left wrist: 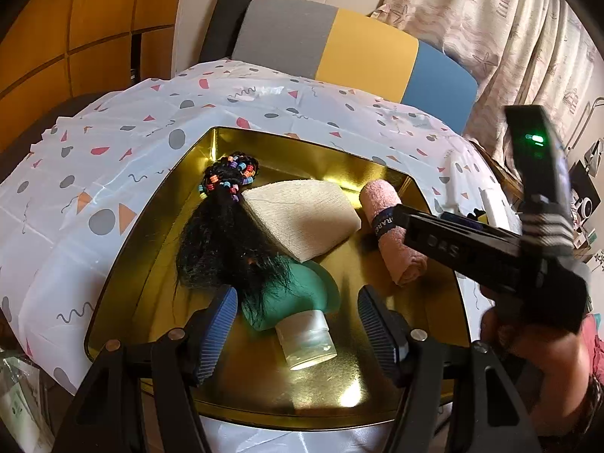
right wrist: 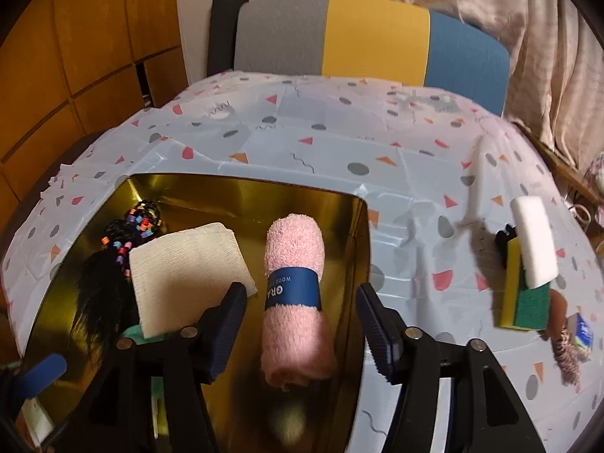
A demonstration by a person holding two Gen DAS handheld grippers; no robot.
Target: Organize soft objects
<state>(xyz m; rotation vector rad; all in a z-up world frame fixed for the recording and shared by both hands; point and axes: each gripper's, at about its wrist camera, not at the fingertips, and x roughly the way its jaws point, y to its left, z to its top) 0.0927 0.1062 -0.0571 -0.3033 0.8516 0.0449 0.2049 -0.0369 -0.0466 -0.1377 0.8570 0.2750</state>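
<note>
A gold tray (left wrist: pixel 158 226) (right wrist: pixel 351 264) holds a black hairpiece with coloured beads (left wrist: pixel 222 226) (right wrist: pixel 102 287), a folded cream cloth (left wrist: pixel 302 215) (right wrist: pixel 181 268), a rolled pink towel with a blue band (left wrist: pixel 392 241) (right wrist: pixel 294 294) and a green squeeze bottle with a clear cap (left wrist: pixel 298 313). My left gripper (left wrist: pixel 298 324) is open around the bottle, not touching it. My right gripper (right wrist: pixel 298 328) is open over the pink towel; its body shows in the left wrist view (left wrist: pixel 472 245).
The table wears a white cloth with coloured shapes (right wrist: pixel 321 139). On it, right of the tray, lie a white sponge (right wrist: pixel 534 241), a yellow-green scrub sponge (right wrist: pixel 524 294) and a small knitted item (right wrist: pixel 566 351). A grey, yellow and blue chair back (right wrist: pixel 373 37) stands behind.
</note>
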